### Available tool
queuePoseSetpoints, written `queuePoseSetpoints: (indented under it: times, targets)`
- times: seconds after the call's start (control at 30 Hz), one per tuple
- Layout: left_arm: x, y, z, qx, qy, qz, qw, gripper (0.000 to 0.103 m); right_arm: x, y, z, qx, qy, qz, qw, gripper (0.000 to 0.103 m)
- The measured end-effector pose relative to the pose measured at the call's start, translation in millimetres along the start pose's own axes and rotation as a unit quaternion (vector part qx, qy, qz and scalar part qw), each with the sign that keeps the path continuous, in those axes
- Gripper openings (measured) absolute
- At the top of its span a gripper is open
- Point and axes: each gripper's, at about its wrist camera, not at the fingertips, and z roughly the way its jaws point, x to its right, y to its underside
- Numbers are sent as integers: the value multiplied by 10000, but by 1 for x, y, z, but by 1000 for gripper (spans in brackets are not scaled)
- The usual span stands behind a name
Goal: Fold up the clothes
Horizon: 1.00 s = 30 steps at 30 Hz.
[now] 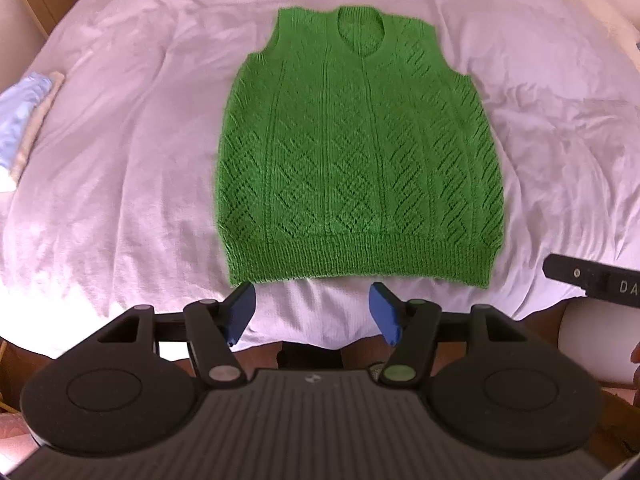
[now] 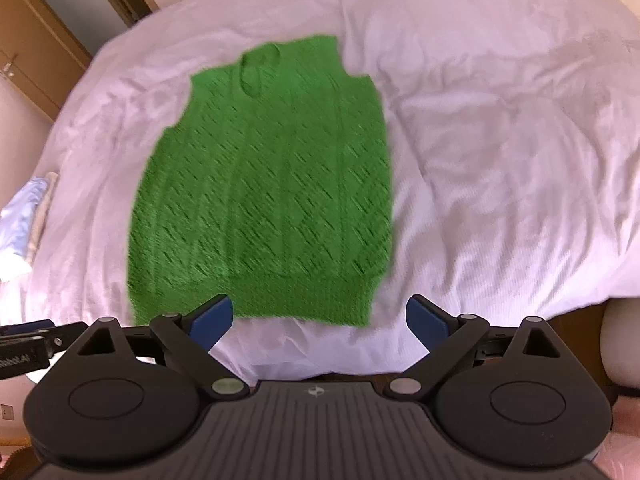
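A green knitted sleeveless vest [image 1: 356,148] lies flat and spread out on the white bed sheet [image 1: 132,168], neck away from me, ribbed hem toward me. It also shows in the right wrist view [image 2: 268,184], blurred. My left gripper [image 1: 314,314] is open and empty, just short of the hem's left half. My right gripper [image 2: 320,320] is open and empty, near the hem's right corner. Part of the right gripper [image 1: 596,280] shows at the right edge of the left wrist view.
A small pile of folded light blue and cream cloth [image 1: 20,124] lies at the bed's left edge, also in the right wrist view [image 2: 24,220]. Wooden cupboards [image 2: 36,40] stand beyond the bed at the far left. The sheet [image 2: 500,160] is wrinkled right of the vest.
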Motion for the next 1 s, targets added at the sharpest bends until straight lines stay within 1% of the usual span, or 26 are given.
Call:
queuePoseSetpoints:
  times: [0.13,0.27,0.37,0.47,0.53,0.6,0.67,0.77,0.8,0.83,0.93,1.0]
  targets:
    - [-5,-6,30,-232,23,54,9997,63,9,4,21,-288,150,159,9993,96]
    - [-12,-16,65,-488,96,110,9987,63,16,6,50,-647,317,256,9971,96]
    - [-18,-30,92,-639,136,188,9977,63,17,3,75,-923,417,290,9944,96]
    - [-25,-54,118,-731,180,303,9967,63,16,-9,98,-1065,491,316,9926,96]
    - [-29,-75,131,-669,224,376,9968,64,17,-33,114,-889,437,288,9947,96]
    - [-34,-101,147,-525,360,459,9969,65,18,-57,130,-702,378,259,9965,96]
    - [-39,-129,163,-377,480,541,9967,67,19,-82,145,-515,320,229,9979,96]
    - [-47,-179,195,-158,547,661,9962,67,20,-118,169,-234,232,185,9993,94]
    - [-50,-195,205,-85,581,696,9958,67,21,-130,177,-140,202,170,9996,91]
    - [-52,-212,216,0,649,723,9953,67,21,-143,185,-46,173,155,9997,86]
    - [-61,-259,248,234,841,780,9931,67,25,-181,208,226,15,92,9997,77]
    - [-68,-289,265,424,979,803,9910,67,28,-207,222,405,-116,43,9991,74]
